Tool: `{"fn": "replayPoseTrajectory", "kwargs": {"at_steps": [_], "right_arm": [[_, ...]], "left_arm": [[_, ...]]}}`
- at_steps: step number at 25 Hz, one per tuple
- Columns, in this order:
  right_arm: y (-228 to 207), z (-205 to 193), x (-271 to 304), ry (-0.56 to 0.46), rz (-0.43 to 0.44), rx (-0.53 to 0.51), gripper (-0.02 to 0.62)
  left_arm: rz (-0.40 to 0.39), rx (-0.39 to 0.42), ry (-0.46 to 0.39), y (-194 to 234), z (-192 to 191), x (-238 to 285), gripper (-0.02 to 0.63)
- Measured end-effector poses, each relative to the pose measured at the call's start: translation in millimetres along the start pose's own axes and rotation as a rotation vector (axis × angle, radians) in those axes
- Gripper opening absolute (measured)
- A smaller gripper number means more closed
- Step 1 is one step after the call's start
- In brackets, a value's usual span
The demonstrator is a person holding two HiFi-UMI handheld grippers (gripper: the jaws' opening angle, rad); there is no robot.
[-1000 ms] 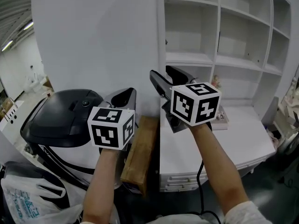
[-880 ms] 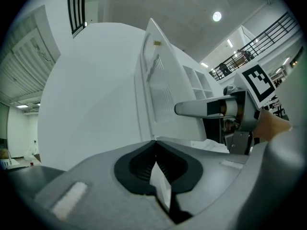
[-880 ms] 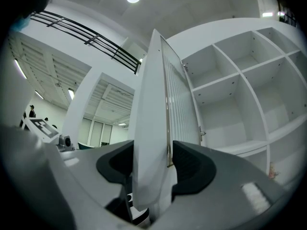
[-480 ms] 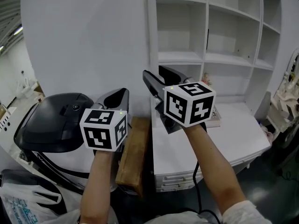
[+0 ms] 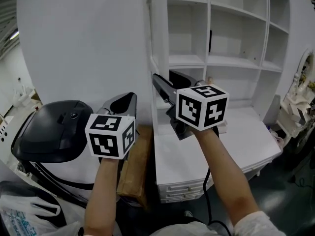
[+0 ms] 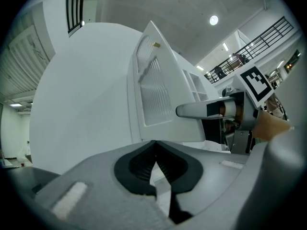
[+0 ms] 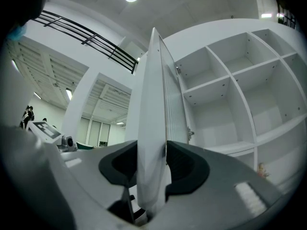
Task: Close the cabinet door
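The white cabinet door (image 5: 88,48) stands open, its free edge (image 5: 151,43) turned toward me. My right gripper (image 5: 167,78) is clamped on that edge low down. In the right gripper view the door edge (image 7: 153,104) fills the gap and both pads (image 7: 184,164) press on it. Those jaws have just been closing on the door. My left gripper (image 5: 129,96) is held level beside the door's outer face, shut with nothing in it (image 6: 154,145). From there I see the door's ribbed panel (image 6: 153,95) and a right gripper finger (image 6: 192,110).
Open white shelves (image 5: 231,38) fill the cabinet to the right of the door, above a white desktop (image 5: 241,141) with drawers (image 5: 197,191). A black domed machine (image 5: 54,132) and a wooden board (image 5: 133,166) stand below the left gripper. A plastic bag (image 5: 24,215) lies at bottom left.
The head view has swung, so door edge and shelves sit further left. Both grippers have shifted slightly toward the shelves. The right gripper stays around the door edge.
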State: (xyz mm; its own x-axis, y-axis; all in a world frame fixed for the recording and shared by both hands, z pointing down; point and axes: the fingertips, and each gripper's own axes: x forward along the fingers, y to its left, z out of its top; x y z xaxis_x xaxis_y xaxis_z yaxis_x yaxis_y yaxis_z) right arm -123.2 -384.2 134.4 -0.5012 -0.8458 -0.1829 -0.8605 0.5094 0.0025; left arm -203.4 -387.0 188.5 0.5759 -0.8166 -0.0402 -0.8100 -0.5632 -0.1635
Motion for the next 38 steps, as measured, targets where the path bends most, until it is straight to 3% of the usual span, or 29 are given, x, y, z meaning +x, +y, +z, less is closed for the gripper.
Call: {"fn": "replayPoseTrajectory", "kwargs": {"at_steps": [15, 28, 38], "right_arm": [[-42, 4, -23, -0.007, 0.028, 0.013, 0.13], [-104, 7, -40, 0.0, -0.016, 0.016, 0.084], [-155, 8, -46, -0.003, -0.014, 0.028, 0.078]], "left_arm": [[-0.03, 0.016, 0.002, -31, 3, 43, -0.002], [-0.097, 0.021, 0.0, -75, 5, 95, -0.002], [-0.096, 0.025, 0.001, -97, 6, 131, -0.002]]}}
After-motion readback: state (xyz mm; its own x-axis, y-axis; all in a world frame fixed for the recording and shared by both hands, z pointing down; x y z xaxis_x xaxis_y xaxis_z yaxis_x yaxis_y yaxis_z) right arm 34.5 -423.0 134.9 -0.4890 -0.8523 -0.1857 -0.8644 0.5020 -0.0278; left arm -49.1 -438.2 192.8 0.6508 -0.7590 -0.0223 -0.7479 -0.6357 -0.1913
